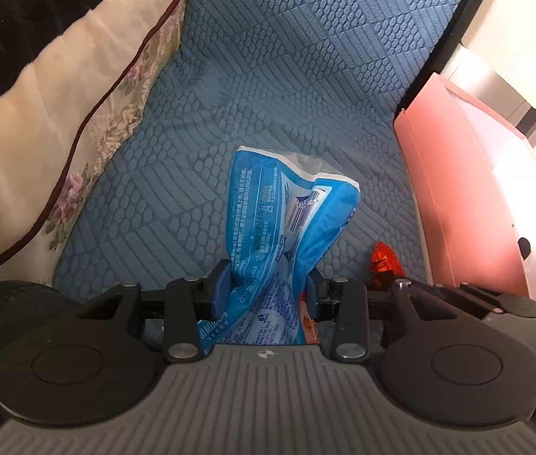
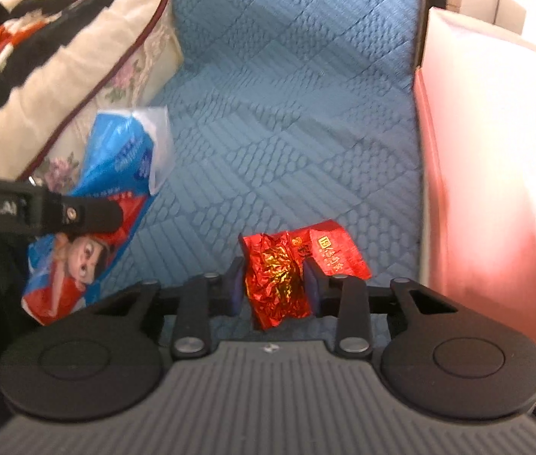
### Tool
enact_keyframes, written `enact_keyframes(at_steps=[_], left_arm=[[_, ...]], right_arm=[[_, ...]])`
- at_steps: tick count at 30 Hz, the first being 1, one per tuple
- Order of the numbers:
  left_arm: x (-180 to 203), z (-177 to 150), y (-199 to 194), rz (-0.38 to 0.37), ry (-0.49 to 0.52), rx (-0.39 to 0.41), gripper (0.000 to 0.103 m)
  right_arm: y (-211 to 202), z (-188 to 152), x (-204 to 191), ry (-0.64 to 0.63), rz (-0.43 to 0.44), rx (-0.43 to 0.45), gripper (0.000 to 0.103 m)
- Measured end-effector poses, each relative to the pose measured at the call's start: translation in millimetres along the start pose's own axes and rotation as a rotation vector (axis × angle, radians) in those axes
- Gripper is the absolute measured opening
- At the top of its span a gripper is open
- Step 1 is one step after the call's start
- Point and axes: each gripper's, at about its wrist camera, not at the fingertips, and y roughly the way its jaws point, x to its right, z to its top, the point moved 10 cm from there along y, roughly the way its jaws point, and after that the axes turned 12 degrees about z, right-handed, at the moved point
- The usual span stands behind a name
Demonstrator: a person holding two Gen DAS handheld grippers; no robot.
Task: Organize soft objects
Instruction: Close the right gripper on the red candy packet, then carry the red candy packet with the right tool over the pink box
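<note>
A blue plastic tissue pack stands up between the pads of my left gripper, which is shut on its lower part. The right wrist view shows the same pack at the left, with a cartoon face printed on it and a black finger of the left gripper across it. A crumpled red and gold foil packet sits between the blue pads of my right gripper, and both pads press on its creased middle. A corner of that red packet peeks out at the right in the left wrist view.
Everything lies on a blue quilted cover. A cream floral pillow with a black, red and white blanket on it fills the left side. A pink box stands along the right edge, also seen as the pink box.
</note>
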Motion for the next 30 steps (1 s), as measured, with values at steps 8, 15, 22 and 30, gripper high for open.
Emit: enact_keyframes(at_steps=[8, 15, 22, 30], left_arm=[[17, 17, -18, -0.016, 0.021, 0.044, 0.044], [33, 26, -35, -0.039, 0.031, 0.078, 0.044], [57, 35, -62, -0.07, 0.022, 0.108, 0.044], [104, 46, -100, -0.109, 0.044, 0.144, 0.044]], right_arm=[[-45, 26, 6, 0.025, 0.0, 0.095, 0.036], [-78, 41, 19, 0.071, 0.002, 0.143, 0.036], [-121, 53, 27, 0.075, 0.004, 0.178, 0.036], [-171, 75, 50, 0.066, -0.004, 0.232, 0.021]])
